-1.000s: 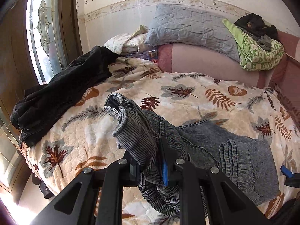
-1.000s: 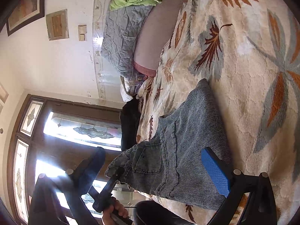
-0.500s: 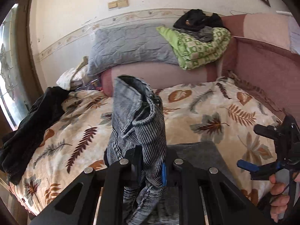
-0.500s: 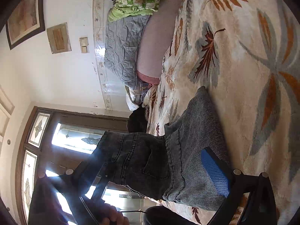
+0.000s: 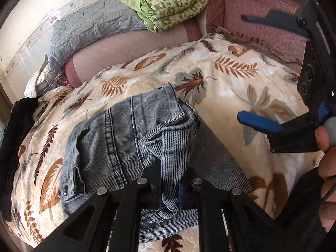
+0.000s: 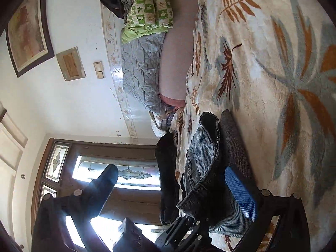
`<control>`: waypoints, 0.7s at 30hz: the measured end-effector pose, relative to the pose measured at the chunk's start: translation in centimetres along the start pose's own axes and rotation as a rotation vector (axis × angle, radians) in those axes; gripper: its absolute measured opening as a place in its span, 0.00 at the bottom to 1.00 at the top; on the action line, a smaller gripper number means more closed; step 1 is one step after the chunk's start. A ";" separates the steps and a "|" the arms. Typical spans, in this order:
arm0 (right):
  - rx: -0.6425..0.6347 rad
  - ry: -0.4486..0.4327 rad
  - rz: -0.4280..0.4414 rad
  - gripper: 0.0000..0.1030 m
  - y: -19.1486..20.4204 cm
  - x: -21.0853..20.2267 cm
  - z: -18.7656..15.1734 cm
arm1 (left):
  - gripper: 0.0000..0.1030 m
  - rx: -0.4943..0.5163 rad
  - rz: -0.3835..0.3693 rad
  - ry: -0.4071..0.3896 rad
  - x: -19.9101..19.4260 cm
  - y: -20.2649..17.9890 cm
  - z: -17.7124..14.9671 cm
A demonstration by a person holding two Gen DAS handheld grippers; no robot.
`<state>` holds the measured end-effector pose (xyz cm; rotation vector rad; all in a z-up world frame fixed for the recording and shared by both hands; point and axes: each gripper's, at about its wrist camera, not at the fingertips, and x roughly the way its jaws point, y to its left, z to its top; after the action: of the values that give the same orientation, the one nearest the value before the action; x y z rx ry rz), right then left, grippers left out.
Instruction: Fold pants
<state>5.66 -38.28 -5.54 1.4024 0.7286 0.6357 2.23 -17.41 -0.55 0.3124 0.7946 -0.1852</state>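
One pair of pants (image 5: 130, 138) on bed (image 5: 231, 96)

Grey washed-denim pants (image 5: 130, 138), doubled over in a rumpled fold on the leaf-print bedspread (image 5: 231, 88)

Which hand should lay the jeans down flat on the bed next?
Probably the left. The left tool is shut on a bunch of the jeans, already over the lower layer. The right tool is open beside them, holding nothing.
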 end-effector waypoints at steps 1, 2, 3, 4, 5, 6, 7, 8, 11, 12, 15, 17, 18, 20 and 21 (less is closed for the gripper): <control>0.002 0.000 0.001 1.00 -0.1 0.0 0.0 | 0.11 -0.005 0.001 -0.020 -0.7 0.1 0.5; 0.005 -0.001 0.001 1.00 -0.1 0.0 0.1 | 0.11 -0.015 0.002 -0.041 -1.6 0.4 0.9; 0.006 -0.001 0.002 1.00 -0.1 -0.1 0.0 | 0.11 -0.022 0.003 -0.069 -2.6 0.7 1.2; 0.007 -0.003 0.003 1.00 -0.2 -0.1 0.0 | 0.11 -0.016 0.009 -0.094 -3.4 0.7 1.4; 0.006 -0.005 0.003 1.00 -0.2 -0.2 0.0 | 0.11 0.004 0.013 -0.106 -3.7 0.4 1.6; 0.005 -0.008 0.002 1.00 -0.2 -0.3 0.0 | 0.11 0.029 0.011 -0.101 -3.7 -0.1 1.5; 0.004 -0.010 0.000 1.00 -0.2 -0.3 0.0 | 0.11 0.042 0.001 -0.081 -3.1 -0.7 1.2; 0.004 -0.010 -0.002 1.00 -0.2 -0.2 0.0 | 0.11 0.053 -0.018 -0.042 -1.9 -1.3 0.7; 0.003 -0.014 -0.011 1.00 -0.2 -0.3 -0.1 | 0.14 0.129 -0.077 0.099 1.7 -3.3 -1.4; 0.004 -0.017 -0.013 1.00 -0.3 -0.4 -0.1 | 0.14 0.147 -0.072 0.067 1.4 -3.6 -1.8; 0.003 -0.032 -0.019 1.00 -0.4 -0.7 -0.1 | 0.35 0.104 -0.177 0.063 -0.4 -2.5 -1.1; -0.002 -0.037 -0.022 1.00 -0.4 -0.8 0.0 | 0.45 0.045 -0.251 0.052 -2.2 -0.7 -0.4; -0.003 -0.037 -0.025 1.00 -0.4 -0.8 -0.1 | 0.45 0.015 -0.264 0.022 -3.4 0.5 -0.3; -0.015 -0.034 -0.042 1.00 -0.3 -0.7 -0.1 | 0.48 -0.037 -0.293 -0.069 -6.2 3.2 -0.3; -0.028 -0.033 -0.055 1.00 -0.1 -0.7 -0.2 | 0.51 -0.074 -0.293 -0.121 -7.4 5.0 -0.4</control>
<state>5.05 -38.68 -5.62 1.3596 0.7266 0.5763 -1.78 -12.26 5.54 0.1118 0.7225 -0.4446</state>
